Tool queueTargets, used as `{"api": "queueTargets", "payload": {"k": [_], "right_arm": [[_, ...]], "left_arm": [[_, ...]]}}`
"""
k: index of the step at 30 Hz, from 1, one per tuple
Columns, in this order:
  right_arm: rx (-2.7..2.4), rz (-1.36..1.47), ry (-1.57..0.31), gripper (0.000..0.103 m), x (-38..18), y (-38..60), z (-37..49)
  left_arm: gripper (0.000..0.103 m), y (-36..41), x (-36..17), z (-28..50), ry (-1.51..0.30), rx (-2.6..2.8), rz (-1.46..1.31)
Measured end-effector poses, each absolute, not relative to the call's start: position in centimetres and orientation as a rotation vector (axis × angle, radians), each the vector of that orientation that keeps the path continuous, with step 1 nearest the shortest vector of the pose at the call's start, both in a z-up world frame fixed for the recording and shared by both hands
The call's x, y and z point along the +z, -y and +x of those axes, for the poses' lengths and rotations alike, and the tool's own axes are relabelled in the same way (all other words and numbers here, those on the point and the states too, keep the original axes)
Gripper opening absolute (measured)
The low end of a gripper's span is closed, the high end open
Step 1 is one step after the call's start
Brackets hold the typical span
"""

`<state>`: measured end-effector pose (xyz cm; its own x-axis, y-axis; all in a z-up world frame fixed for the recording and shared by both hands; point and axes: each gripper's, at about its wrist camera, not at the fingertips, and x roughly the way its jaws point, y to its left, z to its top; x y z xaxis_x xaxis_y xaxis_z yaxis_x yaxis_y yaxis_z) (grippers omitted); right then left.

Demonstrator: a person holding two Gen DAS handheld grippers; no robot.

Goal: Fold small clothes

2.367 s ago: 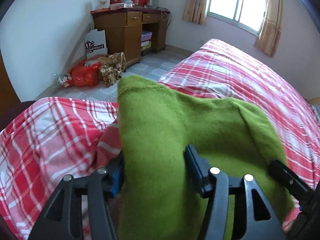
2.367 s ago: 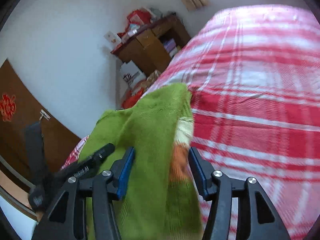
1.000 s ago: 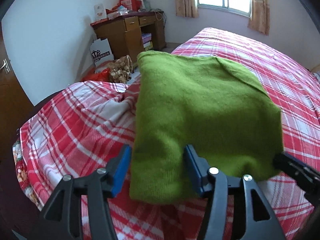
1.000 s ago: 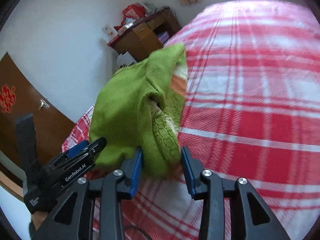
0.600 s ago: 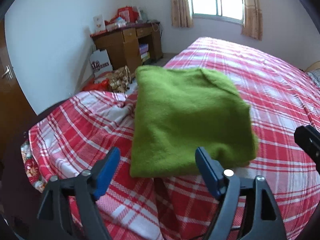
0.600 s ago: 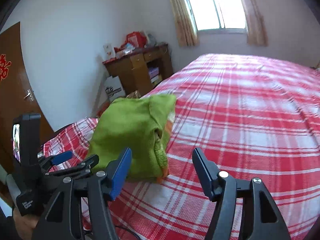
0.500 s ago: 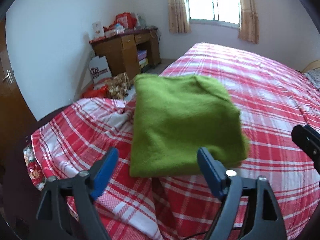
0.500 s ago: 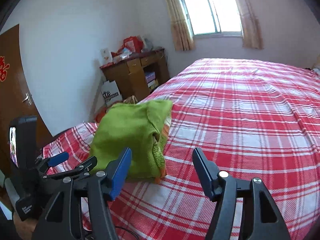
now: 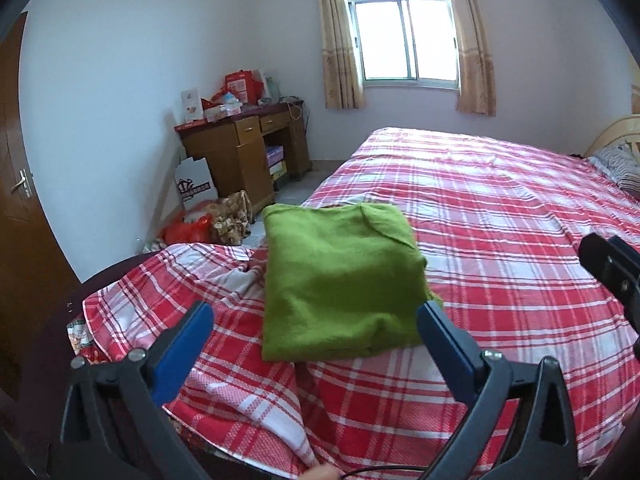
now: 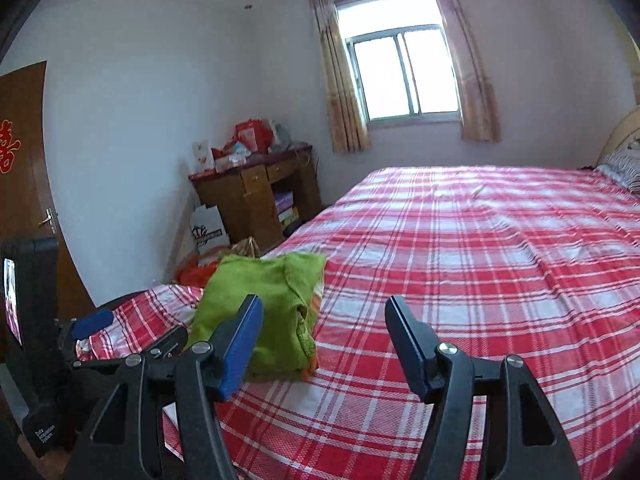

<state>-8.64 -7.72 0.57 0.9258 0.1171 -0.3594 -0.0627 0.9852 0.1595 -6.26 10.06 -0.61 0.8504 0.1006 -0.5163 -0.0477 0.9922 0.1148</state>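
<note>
Plaid cotton bedspread (image 9: pixel 500 240), folded fuzzy green garment (image 9: pixel 340 280), seemingly knit, both tools gaping, empty.

A bedroom in a home. A wide bed under a red-and-white plaid sheet (image 9: pixel 500 216) fills the view from 6 to 3 o'clock, with a striped pillow (image 9: pixel 618 162) at a pale wooden headboard (image 10: pixel 618 132). At 12 o'clock, a sliding window (image 9: pixel 404 40) hangs between beige curtains (image 9: pixel 340 40). At 10 o'clock, a cluttered brown wooden desk (image 9: pixel 244 152) stands against the white wall, and a brown door with a lever handle (image 9: pixel 20 184) sits at 9 o'clock.
</note>
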Motion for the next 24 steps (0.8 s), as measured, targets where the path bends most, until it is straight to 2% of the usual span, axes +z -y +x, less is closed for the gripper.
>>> {"api": "queueTargets", "payload": {"k": [19,24], "right_arm": [[0.077,0.122,-0.296,0.067,2.7,7.8,-11.1],[0.072,0.116,-0.298,0.072,2.7,7.6,-11.1]], "left_arm": [[0.103,-9.9,1.5,-8.3,-0.476,0.145,0.112],[0.103,-10.3,1.8,-8.5,-0.46,0.145,0.108]]}}
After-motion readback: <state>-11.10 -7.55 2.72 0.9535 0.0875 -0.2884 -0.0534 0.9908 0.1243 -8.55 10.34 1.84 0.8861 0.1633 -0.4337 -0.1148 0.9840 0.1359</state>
